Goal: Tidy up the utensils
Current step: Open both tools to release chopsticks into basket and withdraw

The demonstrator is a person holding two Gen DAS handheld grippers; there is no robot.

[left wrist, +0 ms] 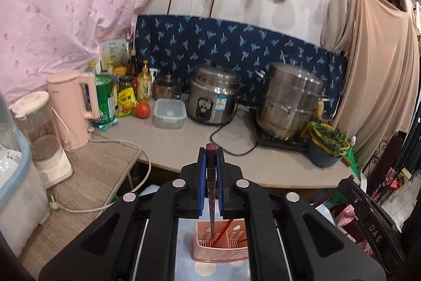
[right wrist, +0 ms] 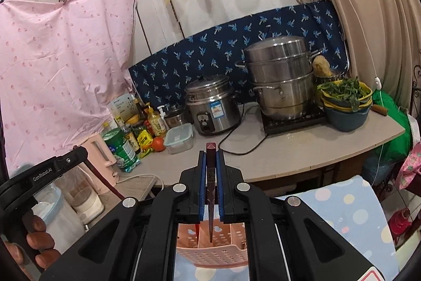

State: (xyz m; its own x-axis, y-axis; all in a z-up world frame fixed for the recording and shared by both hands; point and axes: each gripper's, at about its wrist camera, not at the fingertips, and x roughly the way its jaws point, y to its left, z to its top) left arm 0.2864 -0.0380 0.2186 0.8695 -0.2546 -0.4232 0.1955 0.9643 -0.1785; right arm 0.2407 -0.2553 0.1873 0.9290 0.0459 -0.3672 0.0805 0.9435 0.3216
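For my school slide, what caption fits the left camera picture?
Left gripper lowers a chopstick into the pink holder.

A pink sheet [left wrist: 65, 4] and navy patterned cloth [left wrist: 236, 44] hang behind the grey counter [left wrist: 184, 144].

I am looking at a makeshift home kitchen. I note a rice cooker [left wrist: 213, 99], steamer pot [left wrist: 289, 102] and condiment bottles [left wrist: 144, 83] on the counter [left wrist: 184, 144].

My two views are evenly and softly lit from indoor light overhead, fairly bright, with faint shadows on the white wall [left wrist: 236, 4]. Fisheye bending curves the counter edge [right wrist: 315, 162] and blackens the corners. My own black arms sit slightly soft close up; the steel pot [right wrist: 279, 75] shows mild glare.
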